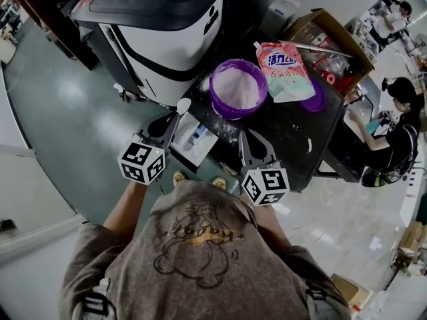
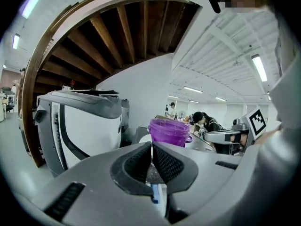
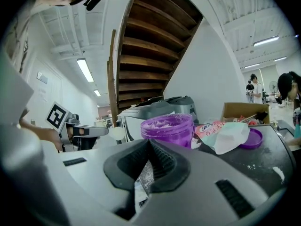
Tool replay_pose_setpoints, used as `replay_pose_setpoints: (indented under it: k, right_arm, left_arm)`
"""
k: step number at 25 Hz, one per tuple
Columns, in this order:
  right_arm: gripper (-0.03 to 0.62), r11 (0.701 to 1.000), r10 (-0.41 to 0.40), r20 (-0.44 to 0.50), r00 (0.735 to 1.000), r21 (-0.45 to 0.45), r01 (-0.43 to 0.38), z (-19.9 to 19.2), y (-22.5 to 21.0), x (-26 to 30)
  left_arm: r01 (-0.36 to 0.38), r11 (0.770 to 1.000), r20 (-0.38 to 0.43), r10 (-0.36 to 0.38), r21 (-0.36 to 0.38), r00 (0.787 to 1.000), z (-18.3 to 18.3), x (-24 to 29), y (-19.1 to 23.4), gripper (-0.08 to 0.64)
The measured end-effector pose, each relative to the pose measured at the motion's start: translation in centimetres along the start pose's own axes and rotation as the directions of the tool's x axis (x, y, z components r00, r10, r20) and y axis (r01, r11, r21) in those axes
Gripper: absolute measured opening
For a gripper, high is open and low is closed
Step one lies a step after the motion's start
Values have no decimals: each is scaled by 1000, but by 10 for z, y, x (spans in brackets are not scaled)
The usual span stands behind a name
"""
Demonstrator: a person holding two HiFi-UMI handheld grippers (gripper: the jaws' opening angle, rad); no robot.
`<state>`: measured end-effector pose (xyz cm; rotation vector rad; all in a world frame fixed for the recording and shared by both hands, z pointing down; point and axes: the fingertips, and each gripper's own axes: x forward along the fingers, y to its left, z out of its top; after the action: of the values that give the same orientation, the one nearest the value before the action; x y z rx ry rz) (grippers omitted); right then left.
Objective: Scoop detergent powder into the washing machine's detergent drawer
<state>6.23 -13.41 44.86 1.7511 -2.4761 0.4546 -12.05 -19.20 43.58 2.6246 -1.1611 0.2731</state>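
Observation:
A purple tub (image 1: 238, 89) of white powder stands on the black table (image 1: 293, 135), with a detergent bag (image 1: 283, 69) and a purple lid (image 1: 315, 100) behind it. The white detergent drawer (image 1: 193, 142) juts out open at the table's near left. My left gripper (image 1: 175, 122) is shut on a white spoon (image 1: 183, 104); its bowl hangs just left of the tub, above the drawer's far end. I cannot tell whether the spoon holds powder. My right gripper (image 1: 248, 137) is shut with nothing in it, near the table's front edge, in front of the tub (image 3: 168, 126).
The washing machine (image 1: 160, 25) stands at the far left behind the drawer. An open cardboard box (image 1: 327, 45) with bottles sits at the table's far right. Spilled powder dusts the table around the tub. A person (image 1: 400, 125) works at a bench to the right.

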Motion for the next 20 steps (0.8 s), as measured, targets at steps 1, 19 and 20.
replay_pose_setpoints:
  k: [1,19,20]
  right_arm:
    - [0,1000,-4,4,1000,-1,4,2,-1,-1]
    - [0,998,-59,55,997,-21,61,18,-15,-7]
    - [-1,998,-60,56,997,-21,61,18,-15,-6]
  left_arm:
    - [1,1000,13,-1,9,1000,6,-1,-2,24]
    - [-28,998,149,20,50,989,39,-5,-8,24]
    - [-29,998,149,22,47,989,38,-4,-8,23]
